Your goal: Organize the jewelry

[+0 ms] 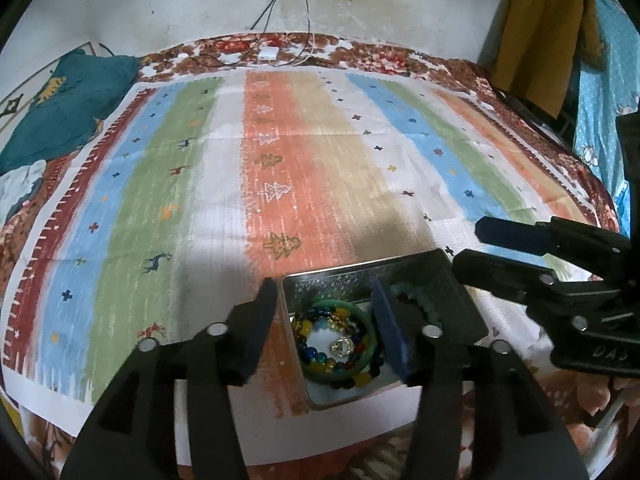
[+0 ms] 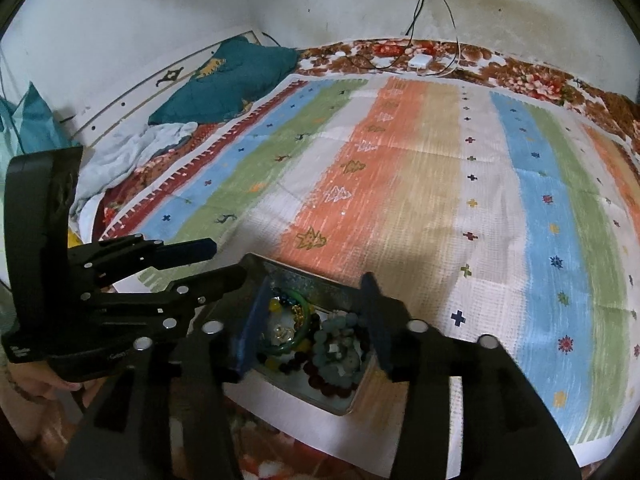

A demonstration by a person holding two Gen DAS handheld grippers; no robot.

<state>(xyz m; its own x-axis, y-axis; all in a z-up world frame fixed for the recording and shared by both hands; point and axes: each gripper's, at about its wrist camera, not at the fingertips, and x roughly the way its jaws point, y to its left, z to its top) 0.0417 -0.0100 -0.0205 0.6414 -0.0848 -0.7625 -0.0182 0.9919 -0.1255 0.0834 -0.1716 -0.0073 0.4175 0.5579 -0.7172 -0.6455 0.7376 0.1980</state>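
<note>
A metal tin (image 1: 320,280) (image 2: 362,390) sits on the striped cloth near its front edge. It holds a green bangle (image 1: 370,330) (image 2: 298,342), a multicolour bead bracelet (image 1: 316,356), a pale green bead bracelet (image 2: 334,330) (image 1: 420,300) and dark red beads (image 2: 324,386). My left gripper (image 1: 324,328) is open and empty over the tin's left half. My right gripper (image 2: 314,320) is open and empty over the tin; it also shows at the right of the left wrist view (image 1: 476,246). The left gripper shows at the left of the right wrist view (image 2: 228,262).
The striped cloth (image 1: 280,160) (image 2: 440,200) covers a floral bedspread (image 1: 360,52). A teal pillow (image 1: 64,104) (image 2: 232,80) and crumpled pale cloth (image 2: 132,148) lie at the far left. A white charger (image 1: 268,55) with cables lies by the wall. A yellow garment (image 1: 544,32) hangs at the right.
</note>
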